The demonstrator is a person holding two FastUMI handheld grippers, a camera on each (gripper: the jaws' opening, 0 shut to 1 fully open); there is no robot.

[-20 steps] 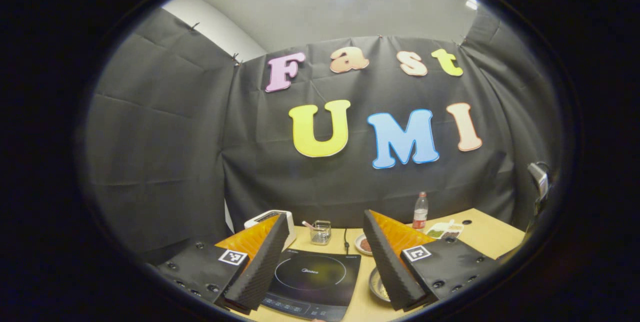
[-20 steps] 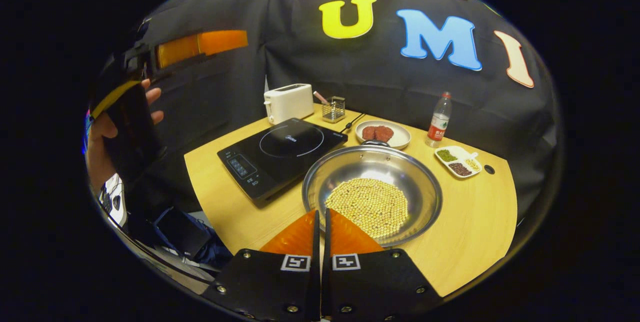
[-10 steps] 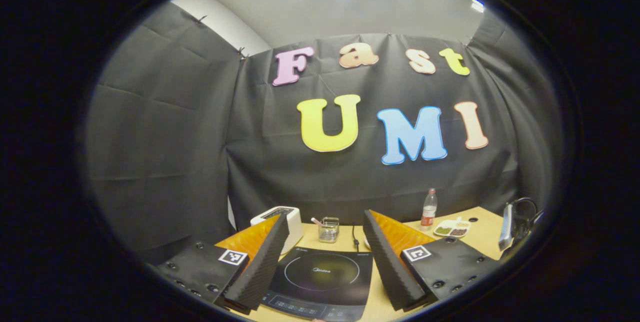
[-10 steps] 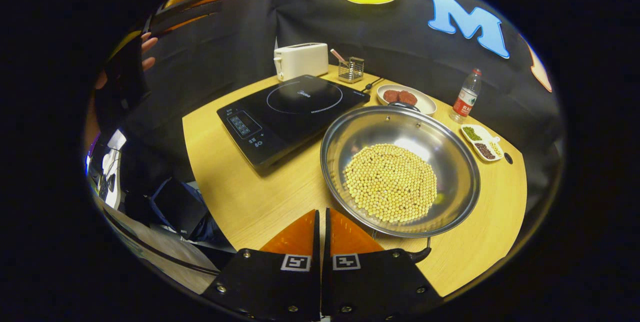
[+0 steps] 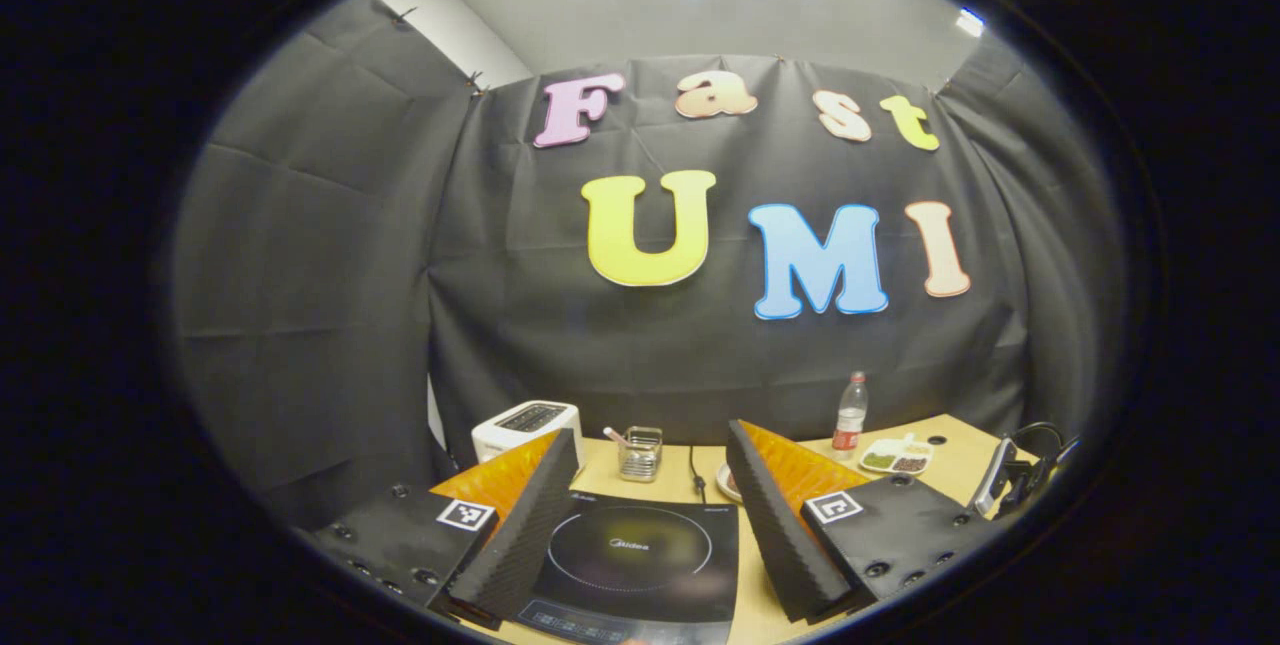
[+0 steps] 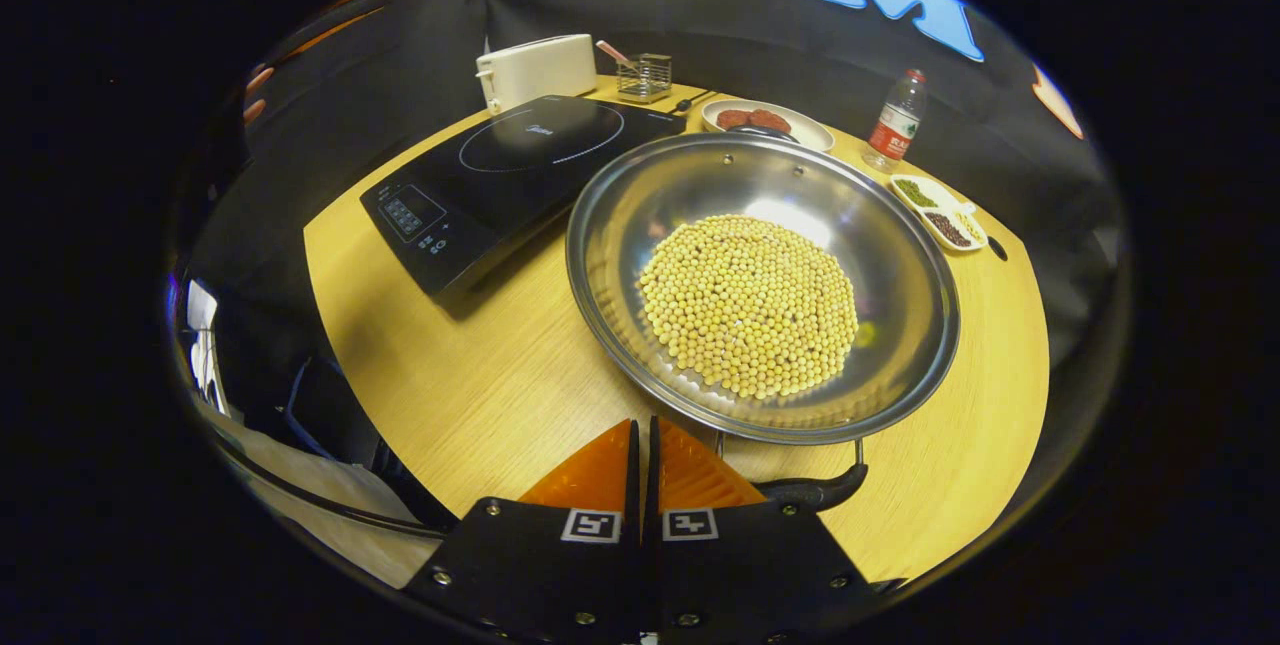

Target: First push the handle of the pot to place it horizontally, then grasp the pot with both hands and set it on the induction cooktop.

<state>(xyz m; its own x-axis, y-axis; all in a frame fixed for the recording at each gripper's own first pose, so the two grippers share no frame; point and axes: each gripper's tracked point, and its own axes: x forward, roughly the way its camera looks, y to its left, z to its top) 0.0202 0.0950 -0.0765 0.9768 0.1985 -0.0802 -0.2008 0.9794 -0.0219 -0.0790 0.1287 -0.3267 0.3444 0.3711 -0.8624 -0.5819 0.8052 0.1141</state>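
steel pot [image 6: 762,285] of beans on the desk beside the cooktop [image 6: 505,165] — right tool [image 6: 645,455] closed, empty, at the near handle [image 6: 815,493]; push comes next — left tool [image 5: 650,515] wide open.

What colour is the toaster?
White; the toaster shows best in the right gripper view.

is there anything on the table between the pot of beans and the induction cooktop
Nothing visible. In the right gripper view the pot sits right beside the induction cooktop, with bare table at the gap. The plate and toaster stand behind them.
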